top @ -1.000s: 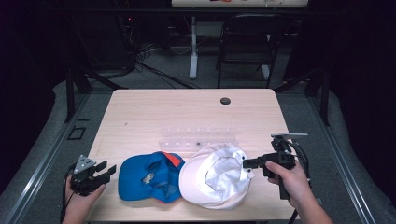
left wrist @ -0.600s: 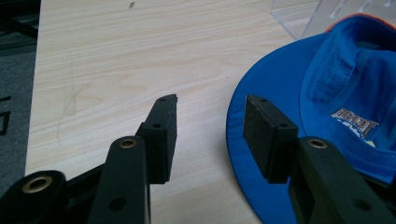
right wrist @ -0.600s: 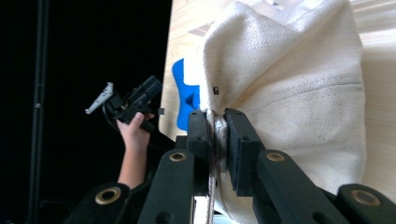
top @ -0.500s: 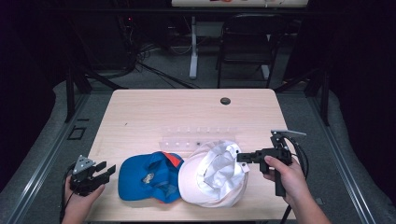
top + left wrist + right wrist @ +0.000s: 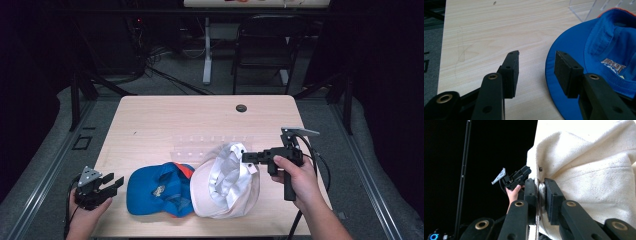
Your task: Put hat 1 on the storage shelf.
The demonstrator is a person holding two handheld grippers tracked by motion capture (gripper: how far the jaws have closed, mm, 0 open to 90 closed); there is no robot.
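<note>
A white cap (image 5: 227, 180) lies at the table's front, its right side lifted off the wood. My right gripper (image 5: 248, 158) is shut on the cap's edge; in the right gripper view the cream cloth (image 5: 586, 170) is pinched between the two black jaws of that gripper (image 5: 541, 195). A blue cap (image 5: 160, 189) with an orange trim lies upside down to the left, touching the white one. My left gripper (image 5: 114, 184) rests at the table's front left corner, open, with bare wood between its jaws (image 5: 536, 67). The blue cap's brim (image 5: 574, 50) lies just right of them.
A clear plastic rack (image 5: 210, 145) lies flat on the wooden table (image 5: 165, 120) behind the caps. A black round hole (image 5: 241, 108) sits near the far edge. A chair and stand legs are on the floor beyond the table.
My right gripper has risen and swung toward the left, lifting the white cap's right edge so the cap folds up. The left gripper and the blue cap have stayed put.
</note>
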